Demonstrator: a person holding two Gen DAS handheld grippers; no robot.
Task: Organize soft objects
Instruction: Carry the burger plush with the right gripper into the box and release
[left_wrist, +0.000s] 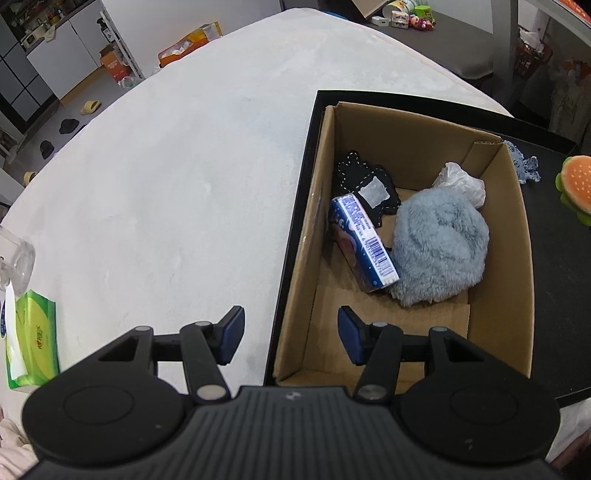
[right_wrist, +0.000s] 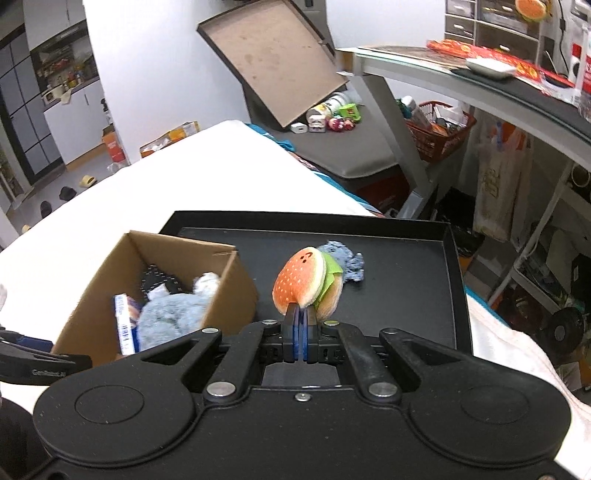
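A cardboard box (left_wrist: 513, 266) stands in a black tray (left_wrist: 299, 206). Inside lie a fluffy blue plush (left_wrist: 439, 243), a blue tissue pack (left_wrist: 365, 243), a black fabric piece (left_wrist: 365, 184) and a white crumpled item (left_wrist: 461, 181). My left gripper (left_wrist: 291, 334) is open and empty over the box's near left wall. My right gripper (right_wrist: 301, 314) is shut on a plush hamburger (right_wrist: 306, 280), held above the tray (right_wrist: 406, 280) to the right of the box (right_wrist: 221, 295). The hamburger also shows in the left wrist view (left_wrist: 576, 188). A blue knitted toy (right_wrist: 345, 260) lies on the tray behind it.
The tray sits on a white cloth-covered table (left_wrist: 177, 177). A green tissue box (left_wrist: 33, 339) and a clear glass (left_wrist: 18, 258) are at the table's left edge. A bench with toys (right_wrist: 332, 122) and a shelf (right_wrist: 480, 85) stand beyond the table.
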